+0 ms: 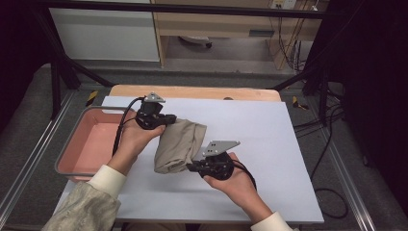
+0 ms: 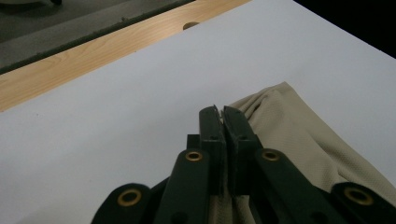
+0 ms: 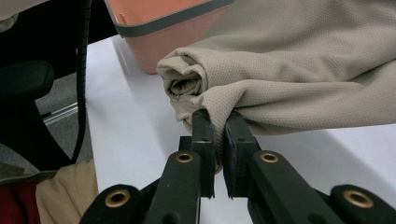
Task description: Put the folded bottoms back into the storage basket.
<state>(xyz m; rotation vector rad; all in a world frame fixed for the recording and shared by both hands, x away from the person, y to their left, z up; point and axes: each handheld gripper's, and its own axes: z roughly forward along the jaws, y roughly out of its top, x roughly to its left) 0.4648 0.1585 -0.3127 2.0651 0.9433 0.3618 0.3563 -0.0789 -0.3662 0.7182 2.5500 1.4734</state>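
A beige knit cloth (image 1: pixel 179 144), rolled into a loose bundle, hangs just above the white table sheet (image 1: pixel 269 144) between my two grippers. My left gripper (image 1: pixel 169 120) pinches the cloth's far upper edge. In the left gripper view its jaws (image 2: pixel 222 112) are pressed together on a fold of the cloth (image 2: pixel 299 135). My right gripper (image 1: pixel 191 166) grips the near lower end. In the right gripper view its jaws (image 3: pixel 219 116) clamp the rolled fabric (image 3: pixel 289 60), whose curled end faces the camera.
A pink bin with a grey rim (image 1: pixel 77 144) stands at the table's left edge, close to the left hand; its corner (image 3: pixel 159 28) is seen behind the cloth. A wooden board strip (image 1: pixel 192 91) runs along the far side. Black frame poles flank the table.
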